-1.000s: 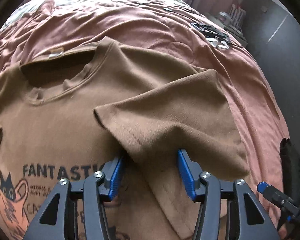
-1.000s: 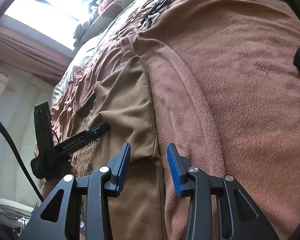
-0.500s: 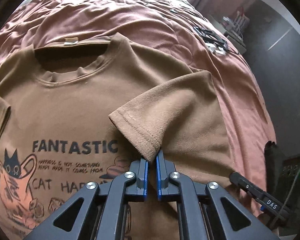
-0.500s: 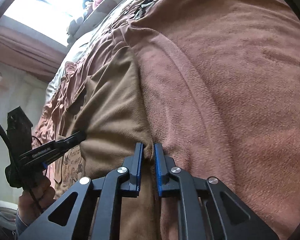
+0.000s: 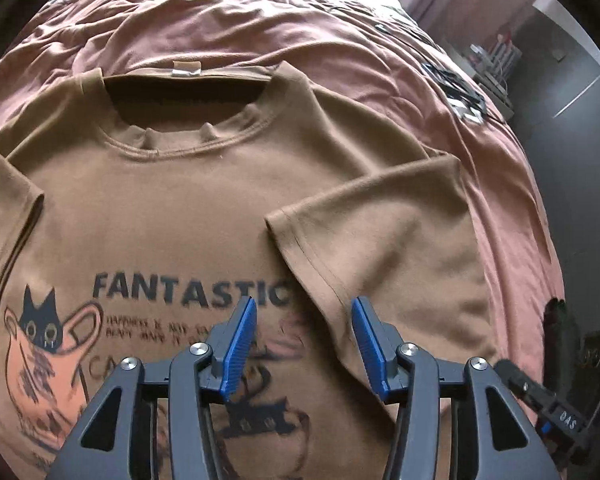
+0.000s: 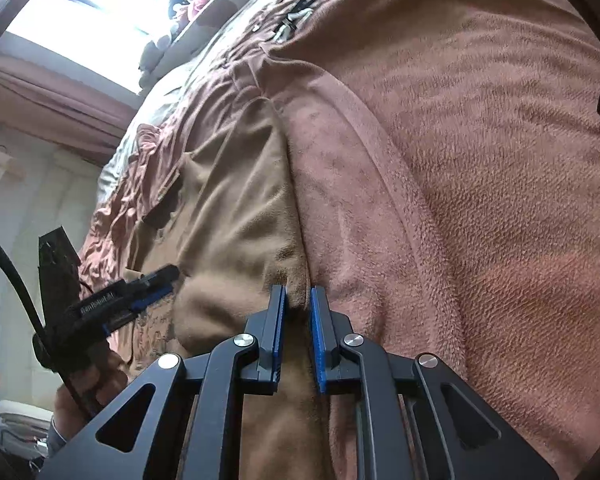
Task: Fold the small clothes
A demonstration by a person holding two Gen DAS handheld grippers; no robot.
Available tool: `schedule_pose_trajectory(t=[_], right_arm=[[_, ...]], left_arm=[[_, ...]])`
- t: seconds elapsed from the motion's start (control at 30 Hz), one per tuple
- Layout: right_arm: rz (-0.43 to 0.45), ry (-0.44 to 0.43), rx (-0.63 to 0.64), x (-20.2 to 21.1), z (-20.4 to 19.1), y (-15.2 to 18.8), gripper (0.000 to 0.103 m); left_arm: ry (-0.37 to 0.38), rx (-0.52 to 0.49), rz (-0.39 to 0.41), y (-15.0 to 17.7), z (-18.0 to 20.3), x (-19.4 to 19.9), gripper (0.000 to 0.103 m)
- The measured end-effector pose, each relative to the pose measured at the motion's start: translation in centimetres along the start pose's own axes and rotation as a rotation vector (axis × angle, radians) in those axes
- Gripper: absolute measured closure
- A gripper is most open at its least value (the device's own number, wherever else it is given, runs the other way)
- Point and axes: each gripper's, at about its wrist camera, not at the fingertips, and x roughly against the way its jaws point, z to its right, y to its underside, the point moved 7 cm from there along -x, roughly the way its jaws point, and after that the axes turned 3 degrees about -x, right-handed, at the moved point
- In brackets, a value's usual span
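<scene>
A brown T-shirt [image 5: 172, 208] with a cat print and the word FANTASTIC lies front up on a pink blanket. Its right sleeve [image 5: 364, 240] is folded inward over the chest. My left gripper [image 5: 304, 340] is open and empty just above the sleeve's hem. In the right wrist view my right gripper [image 6: 298, 312] has its jaws nearly closed on the shirt's side edge [image 6: 296, 296], with a narrow gap showing. The shirt [image 6: 236, 216] runs away to the left there, and the left gripper [image 6: 140, 292] shows at the left.
The pink blanket [image 5: 380, 80] covers the bed around the shirt and shows broadly in the right wrist view [image 6: 480, 200]. Dark small items [image 5: 456, 88] lie near the bed's far right edge. A shelf [image 5: 496, 64] and dark floor are beyond it.
My left gripper closed on the sleeve hem, laid the sleeve over the chest, then opened and let it go. My right gripper closed on the shirt's side edge and has loosened slightly.
</scene>
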Motion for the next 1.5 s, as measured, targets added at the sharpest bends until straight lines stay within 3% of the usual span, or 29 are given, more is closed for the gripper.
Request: schedule_pose_trajectory(t=[0.13,0.23,0.33,0.47,0.57,0.6,0.67,0.7,0.73,0.8,0.87,1.07,1.27,1.43,1.5], right_arm=[[-0.02,0.009,0.009,-0.2,0.3,0.1,0.093],[-0.036,0.009,0.005,-0.4,0.4,0.1,0.095],[-0.043,0.003,-0.01,-0.4,0.7,0.0,0.096],[-0.045,-0.001,-0.016,0.0,0.7,-0.1,0.096],[-0.031,-0.008,-0.023,0.9,0.7,-0.1,0.094],[-0.028,-0.006,-0.018,1.2,0.6,0.0,0.09],[-0.015,-0.008,-0.01,1.7,0.2,0.0,0.068],[-0.002,-0.008,-0.005,2.0,0.1,0.0,0.05],[0.01,-0.005,0.005,2.3,-0.1,0.1,0.045],[0.02,-0.003,0.028,2.9,-0.7,0.3,0.044],[0.029,-0.006,0.042,3.5,-1.1,0.7,0.044],[0.08,0.05,0.108,5.6,-2.0,1.2,0.045],[0.138,0.096,0.161,8.3,-3.8,2.5,0.044],[0.156,0.102,0.225,10.4,-6.7,4.9,0.022],[0.167,0.113,0.249,11.4,-7.8,5.8,0.018]], left_arm=[[-0.026,-0.038,0.007,-1.5,0.0,-1.5,0.055],[-0.082,-0.068,0.021,-2.9,-0.2,-2.1,0.083],[-0.098,-0.058,0.036,-4.0,-1.0,-2.4,0.092],[-0.19,-0.122,0.069,-5.1,-1.4,-2.3,0.095],[-0.168,-0.092,0.066,-5.4,-2.0,-1.6,0.095],[-0.16,-0.084,0.065,-5.3,-2.2,-1.3,0.095],[-0.144,-0.074,0.075,-5.1,-2.6,-0.2,0.094],[-0.139,-0.069,0.075,-4.8,-2.8,0.2,0.094],[-0.129,-0.061,0.07,-4.4,-3.1,0.8,0.092],[-0.111,-0.041,0.059,-3.4,-3.7,1.8,0.082],[-0.101,-0.032,0.068,-2.5,-3.9,3.1,0.061],[-0.092,0.005,0.145,2.0,-5.8,9.3,0.029],[-0.089,0.023,0.176,7.0,-9.1,15.4,0.025],[-0.104,0.056,0.228,9.5,-12.0,20.1,0.022],[-0.103,0.066,0.251,10.4,-12.9,21.9,0.015]])
